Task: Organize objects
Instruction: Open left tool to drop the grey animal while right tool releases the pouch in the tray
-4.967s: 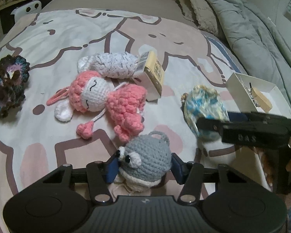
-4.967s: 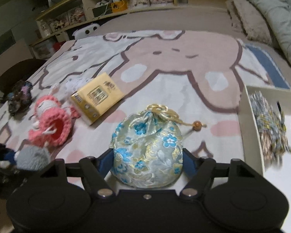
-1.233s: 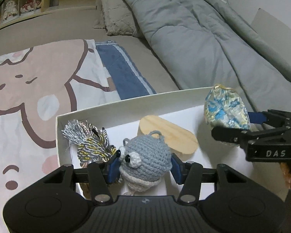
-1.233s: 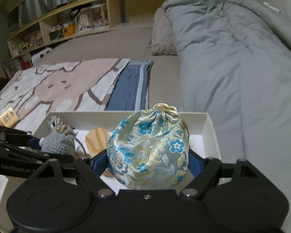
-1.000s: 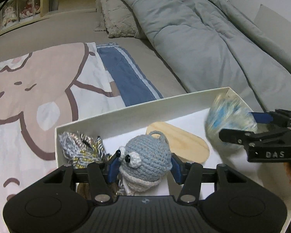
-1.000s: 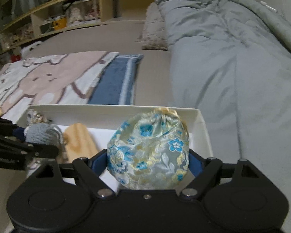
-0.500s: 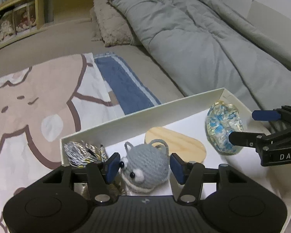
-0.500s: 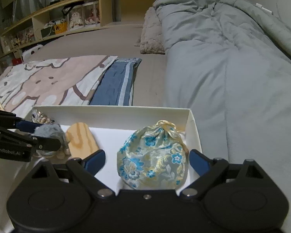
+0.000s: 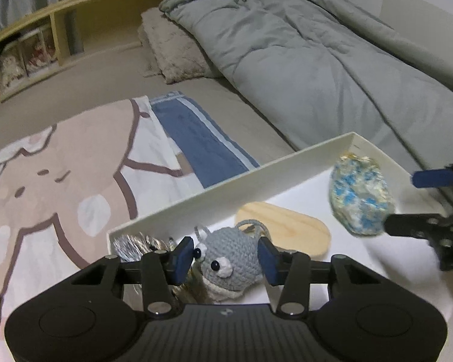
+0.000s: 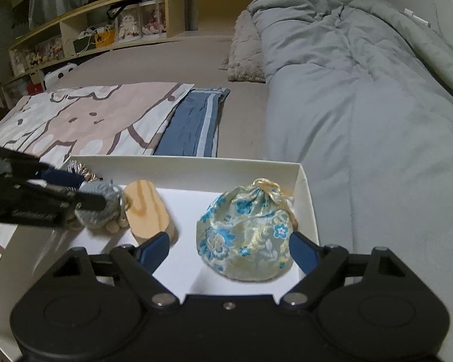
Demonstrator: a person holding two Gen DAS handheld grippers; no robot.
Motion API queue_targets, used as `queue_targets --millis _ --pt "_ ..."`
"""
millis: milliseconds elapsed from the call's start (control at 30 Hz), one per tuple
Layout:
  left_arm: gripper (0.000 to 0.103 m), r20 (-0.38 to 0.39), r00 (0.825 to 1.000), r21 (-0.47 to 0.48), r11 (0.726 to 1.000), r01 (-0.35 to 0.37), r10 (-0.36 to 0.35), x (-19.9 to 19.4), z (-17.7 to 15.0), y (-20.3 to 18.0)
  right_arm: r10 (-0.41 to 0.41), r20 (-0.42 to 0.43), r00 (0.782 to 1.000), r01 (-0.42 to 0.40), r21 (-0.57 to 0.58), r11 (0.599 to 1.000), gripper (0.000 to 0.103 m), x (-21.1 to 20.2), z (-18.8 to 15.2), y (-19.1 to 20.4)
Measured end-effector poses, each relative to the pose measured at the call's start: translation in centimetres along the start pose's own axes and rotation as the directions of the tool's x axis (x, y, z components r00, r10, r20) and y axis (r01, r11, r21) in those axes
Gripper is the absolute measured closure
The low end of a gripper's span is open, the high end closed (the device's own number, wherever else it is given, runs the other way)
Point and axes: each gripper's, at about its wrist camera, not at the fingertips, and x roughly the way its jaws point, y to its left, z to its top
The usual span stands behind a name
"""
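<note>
Grey crocheted round plush toy with button eyes (image 9: 231,259) sits in the shallow white cardboard box (image 9: 256,178) on the bed, at the box's left end, between the blue pads of the left tongs (image 9: 226,260). Left tongs released: narrow gaps show on both sides of the toy, pads not pressing it. Toy touches the silver-gold metallic tassel bundle (image 9: 136,246) in the left corner and sits just beside the flat oval pale-wood piece (image 9: 287,226).

Silky brocade drawstring pouch, grey-gold with blue flowers (image 10: 247,235), rests on the box floor near the right wall, knotted gold cord on top. Right tongs (image 10: 229,252) released, spread wide; the right pad is close to the pouch, the left pad well apart from it.

Lettering on the left tongs' side is blurred, unreadable in the right wrist view.

Room: bare white box floor between wood piece and pouch. Box walls are low and thin; pouch stands higher than the rim.

Around the box: cartoon-print beige-and-white blanket (image 9: 60,181) to the left, blue striped cloth (image 10: 193,123) behind, puffy grey quilted duvet (image 10: 362,90) to the right, wooden shelf (image 10: 111,33) at the back.
</note>
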Motion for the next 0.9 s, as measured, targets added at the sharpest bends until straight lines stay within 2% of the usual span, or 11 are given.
queue_targets --millis 133,333,600,667,900 --pt "0.055 0.0 1.0 -0.051 0.999 0.007 -0.007 0.5 0.4 0.5 -0.002 -0.005 1.0 0.002 0.012 1.0 0.019 0.1 -0.1 -0.4" --pt "0.053 -0.02 1.0 -0.058 0.998 0.017 -0.018 0.0 0.7 0.6 0.003 0.0 1.0 -0.003 0.039 0.999 0.019 -0.2 -0.2 -0.6" --pt "0.035 -0.03 0.998 -0.061 0.997 0.046 -0.048 -2.3 0.2 0.7 0.012 0.023 1.0 -0.014 0.082 0.997 0.019 -1.8 0.0 -0.3" --pt "0.021 -0.019 0.998 -0.075 0.996 0.054 -0.056 -3.3 0.3 0.7 0.012 0.03 0.999 -0.015 0.091 0.996 0.019 -2.5 0.2 0.0" --pt "0.013 0.013 0.997 -0.088 0.994 0.072 -0.071 -7.1 0.8 0.9 0.006 0.069 0.998 -0.014 0.11 0.994 0.016 -5.4 1.0 1.1"
